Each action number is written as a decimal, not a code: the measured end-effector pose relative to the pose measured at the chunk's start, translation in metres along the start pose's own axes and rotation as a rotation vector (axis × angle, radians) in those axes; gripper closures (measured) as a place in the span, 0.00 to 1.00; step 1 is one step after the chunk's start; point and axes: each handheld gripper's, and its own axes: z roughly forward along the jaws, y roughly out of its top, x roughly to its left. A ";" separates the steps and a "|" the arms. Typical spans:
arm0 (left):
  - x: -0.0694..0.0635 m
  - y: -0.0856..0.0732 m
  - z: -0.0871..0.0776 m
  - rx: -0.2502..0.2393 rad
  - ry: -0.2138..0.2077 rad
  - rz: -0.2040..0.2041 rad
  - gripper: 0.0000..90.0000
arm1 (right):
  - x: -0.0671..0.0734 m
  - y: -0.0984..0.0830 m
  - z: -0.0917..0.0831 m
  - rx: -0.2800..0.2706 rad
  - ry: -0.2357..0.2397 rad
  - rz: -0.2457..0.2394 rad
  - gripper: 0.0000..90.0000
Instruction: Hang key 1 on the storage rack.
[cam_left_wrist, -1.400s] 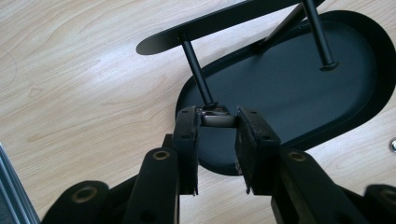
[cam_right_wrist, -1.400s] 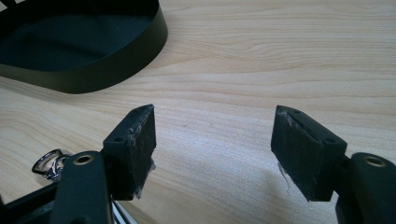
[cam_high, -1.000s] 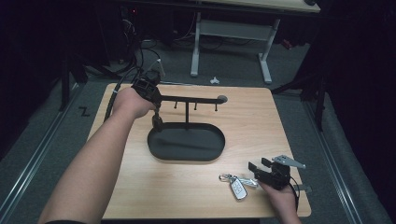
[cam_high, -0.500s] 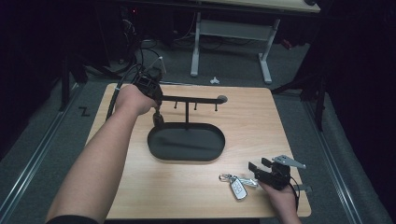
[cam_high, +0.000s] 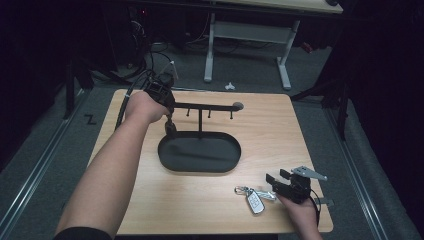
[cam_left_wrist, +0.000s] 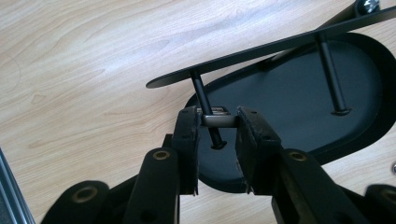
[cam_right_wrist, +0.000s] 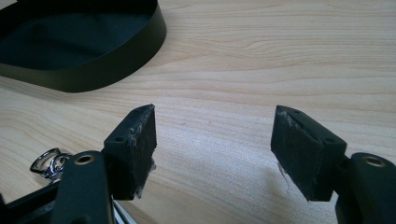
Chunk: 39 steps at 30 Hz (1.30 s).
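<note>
Left gripper: at the far left of the table, our left hand keeps it at the left end of the key stand; in the left gripper view its jaws are clenched on a small metal ring that sits at the stand's outermost peg.
Key stand: a thin black crossbar on a post, pegs hanging beneath it, standing at the far edge of the tray.
Tray: a black oval dish in the middle of the table, its rim also seen at the upper left of the right gripper view.
Car key: flat on the wood near the front edge, to the right of the tray, with a silver key ring at its far end, just beside our right gripper.
Right gripper: held low at the near right corner by our right hand; in its own view the jaws stand released and wide apart, bare wood between them, touching nothing.
</note>
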 end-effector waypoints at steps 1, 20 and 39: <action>0.000 0.000 0.001 0.006 0.002 0.001 0.78 | 0.000 0.000 0.000 0.000 -0.001 0.000 0.35; 0.003 -0.002 0.001 -0.010 -0.035 -0.026 0.67 | 0.000 0.000 0.001 0.001 0.001 -0.006 0.35; 0.007 -0.026 -0.020 -0.106 -0.031 -0.048 0.44 | 0.002 0.000 0.003 0.007 -0.001 -0.019 0.35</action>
